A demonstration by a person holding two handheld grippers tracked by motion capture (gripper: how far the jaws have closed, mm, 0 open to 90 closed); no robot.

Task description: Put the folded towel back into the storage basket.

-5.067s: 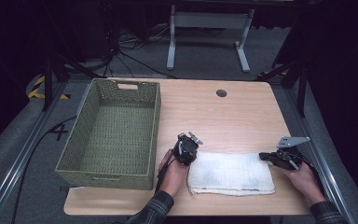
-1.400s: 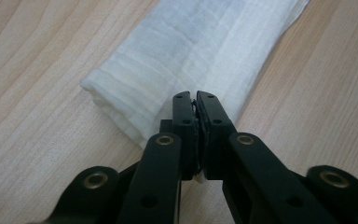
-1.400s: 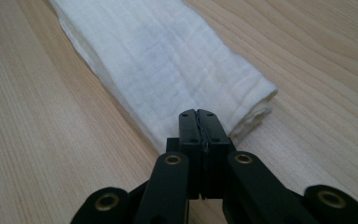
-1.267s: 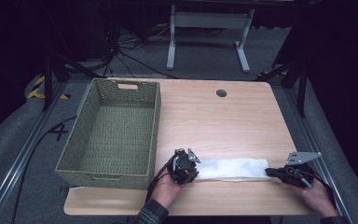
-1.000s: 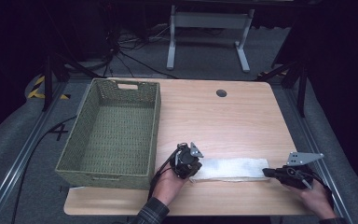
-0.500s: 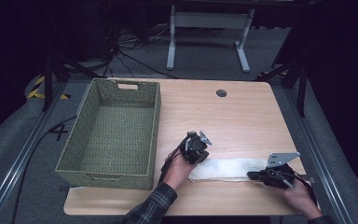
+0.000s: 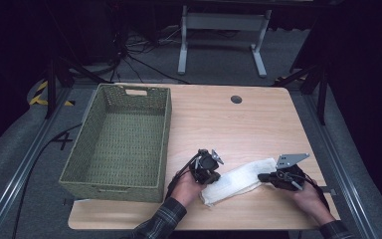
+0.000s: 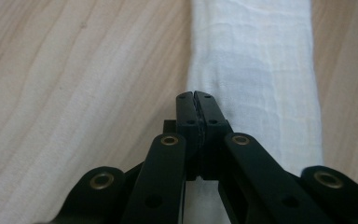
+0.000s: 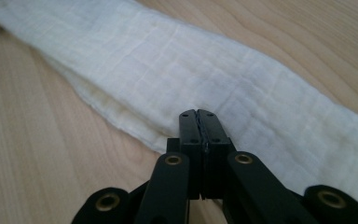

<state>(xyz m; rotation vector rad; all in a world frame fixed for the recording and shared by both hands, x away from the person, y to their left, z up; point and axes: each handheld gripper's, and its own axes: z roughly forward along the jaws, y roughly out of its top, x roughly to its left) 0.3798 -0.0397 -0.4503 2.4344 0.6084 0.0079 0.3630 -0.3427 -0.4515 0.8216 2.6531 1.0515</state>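
A white cloth [image 7: 236, 180], folded into a long narrow strip, is laid flat on the wooden table [image 7: 229, 124], just to the right of the woven basket [image 7: 119, 139] and close to the near edge. The folding step appears to be in hand: the strip is flanked at each end by a gripper. The left gripper [image 8: 194, 95] is held over the end nearest the basket, its jaws pressed together with no fabric seen between them. The right gripper [image 9: 198, 113] is set at the end farthest from the basket, its jaws likewise pressed together, resting against the layered edge with nothing pinched.

The next move is judged to call for the jaws to be spread and one end of the strip to be pinched through all its layers, so that it can be carried over the other end or lifted towards the basket. The stacked edges seen in the right gripper view could be separated if only the top layer is caught.

Ample bare tabletop is left beyond the cloth, away from the basket's near corner. Little room is left between the cloth and the table's near edge, and the basket wall stands close on the left.
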